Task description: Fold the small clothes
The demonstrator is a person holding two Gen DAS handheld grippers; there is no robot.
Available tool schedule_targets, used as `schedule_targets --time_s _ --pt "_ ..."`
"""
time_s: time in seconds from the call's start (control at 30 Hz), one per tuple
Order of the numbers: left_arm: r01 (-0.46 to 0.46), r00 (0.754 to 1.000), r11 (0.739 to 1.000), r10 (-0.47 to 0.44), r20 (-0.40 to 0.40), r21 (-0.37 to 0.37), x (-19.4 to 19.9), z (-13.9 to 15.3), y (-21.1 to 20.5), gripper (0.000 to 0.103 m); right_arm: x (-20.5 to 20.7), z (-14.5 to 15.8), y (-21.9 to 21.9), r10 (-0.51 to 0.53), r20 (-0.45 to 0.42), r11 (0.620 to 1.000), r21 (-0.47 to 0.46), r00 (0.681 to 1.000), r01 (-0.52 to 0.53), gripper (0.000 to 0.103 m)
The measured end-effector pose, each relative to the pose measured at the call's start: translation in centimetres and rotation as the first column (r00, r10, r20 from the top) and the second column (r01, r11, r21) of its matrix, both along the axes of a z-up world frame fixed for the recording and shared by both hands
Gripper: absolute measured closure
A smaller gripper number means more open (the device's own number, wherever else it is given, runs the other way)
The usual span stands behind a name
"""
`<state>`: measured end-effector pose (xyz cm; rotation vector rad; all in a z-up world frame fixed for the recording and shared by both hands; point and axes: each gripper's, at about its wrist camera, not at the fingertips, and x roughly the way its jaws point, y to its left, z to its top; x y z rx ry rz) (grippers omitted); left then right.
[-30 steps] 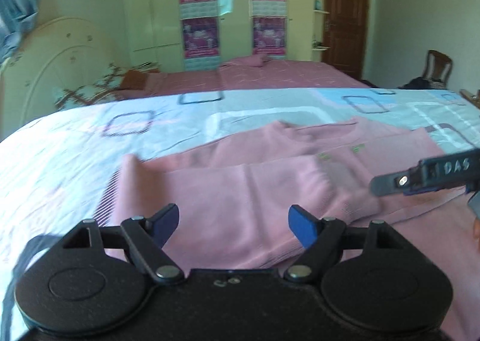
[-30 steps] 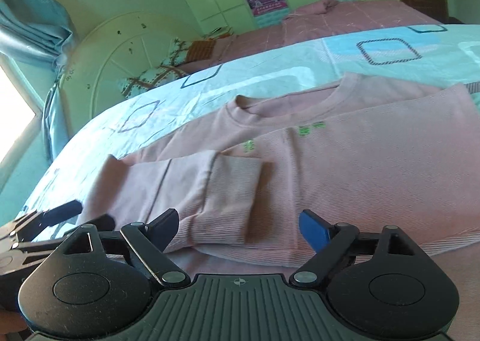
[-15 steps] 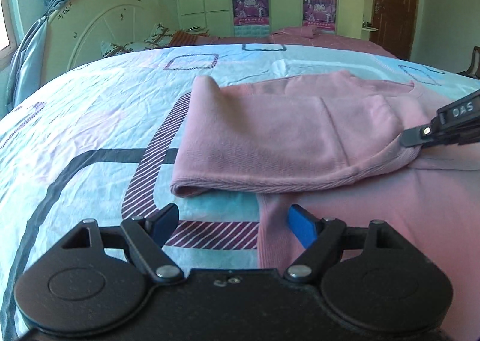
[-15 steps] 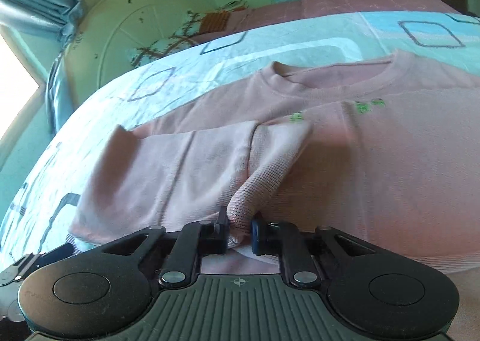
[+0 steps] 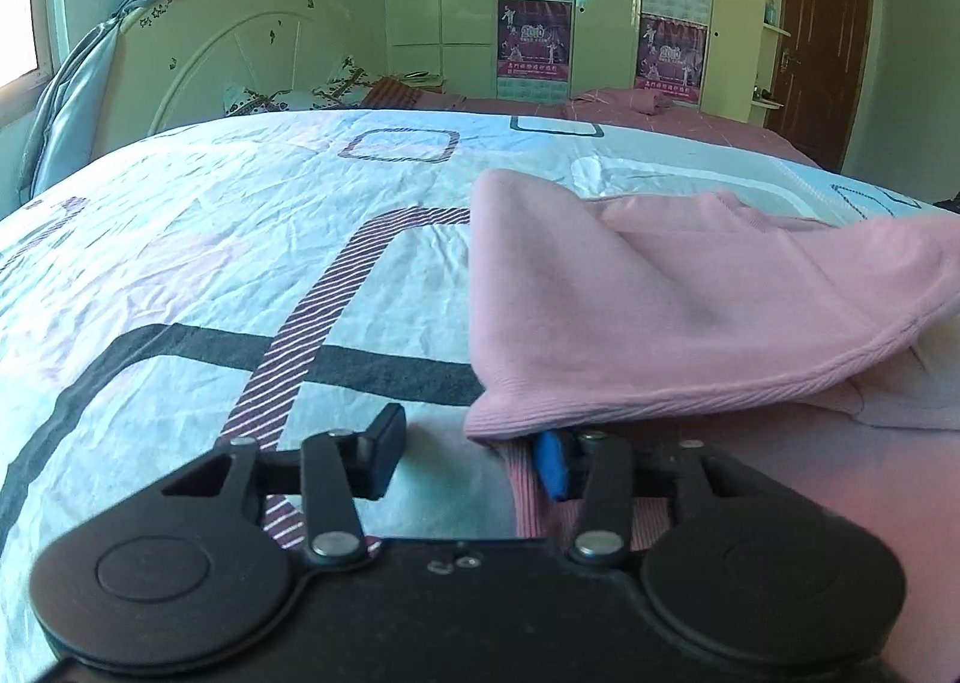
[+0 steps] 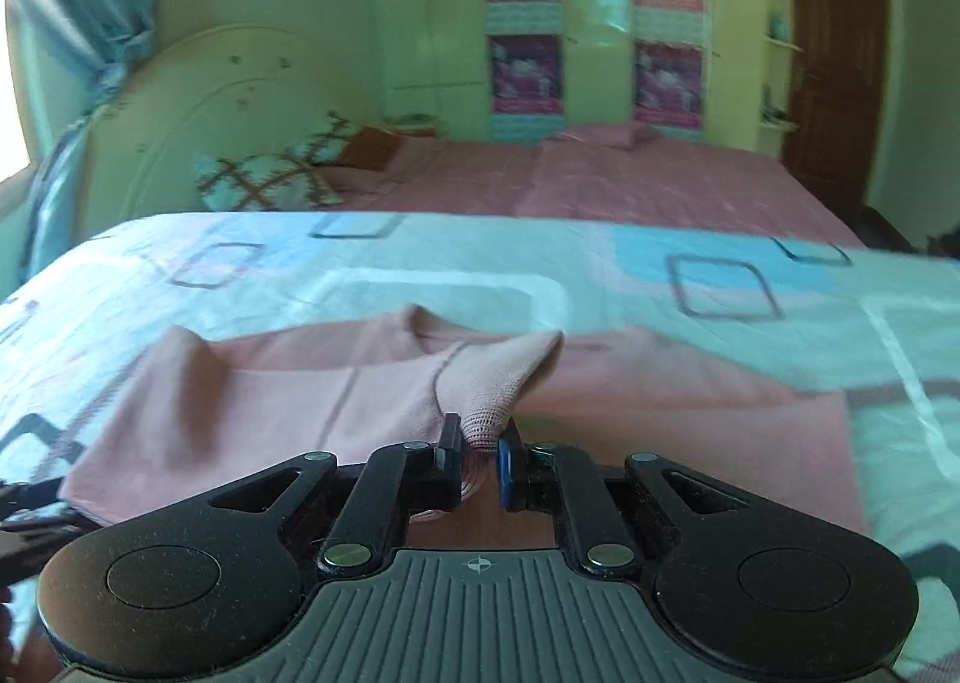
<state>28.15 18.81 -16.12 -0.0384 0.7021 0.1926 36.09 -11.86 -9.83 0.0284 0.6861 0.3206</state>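
A pink sweater lies on the patterned bed sheet, its near side folded over. My left gripper sits low at the folded hem corner. Its jaws are closing: the blue pad is tucked under the hem edge, and the black finger still stands apart over the sheet. In the right wrist view my right gripper is shut on the ribbed sleeve cuff. It holds the cuff lifted above the sweater, so the sleeve rises to a peak. That view is blurred.
A white headboard and patterned pillows stand at the far left, with a blue curtain beside them. A second bed with a pink cover lies behind. Wardrobes with posters and a brown door line the far wall.
My right gripper closed on the sleeve cuff and has risen with it. My left gripper moved down to the hem corner and its jaws have narrowed.
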Motion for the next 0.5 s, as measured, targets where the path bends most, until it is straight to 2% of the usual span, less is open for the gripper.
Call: schedule_targets --time_s 0.17,0.27,0.37,0.43,0.47,0.5 --pt "0.048 0.999 0.999 -0.048 0.005 0.024 -0.2 0.1 -1.2 0.090 0.5 -2.9 -3.8 -0.122 -0.087 0.992 -0.010 0.989 0.122 0.094" --pt "0.044 0.999 0.999 -0.044 -0.008 0.007 0.0 -0.1 -1.0 0.090 0.9 -4.6 -4.7 -0.144 -0.156 0.990 -0.020 0.977 0.143 0.094" --pt "0.059 0.998 0.998 -0.059 -0.013 -0.002 -0.1 0.4 -0.8 0.091 0.9 -4.9 -6.0 -0.145 -0.196 0.989 0.008 0.970 0.149 0.094" --pt "0.079 0.997 0.996 -0.080 -0.016 -0.035 -0.4 0.8 -0.4 0.083 0.7 -4.4 -7.0 -0.147 -0.197 0.987 0.038 0.969 0.157 0.093" --pt "0.082 0.996 0.996 -0.082 -0.017 -0.044 -0.7 1.1 -0.2 0.072 0.5 -4.0 -7.4 -0.147 -0.195 0.986 0.054 0.970 0.161 0.093" --pt "0.081 0.997 0.995 -0.082 -0.015 -0.049 -0.8 1.4 0.0 0.066 0.4 -3.6 -7.7 -0.151 -0.184 0.984 0.061 0.971 0.164 0.089"
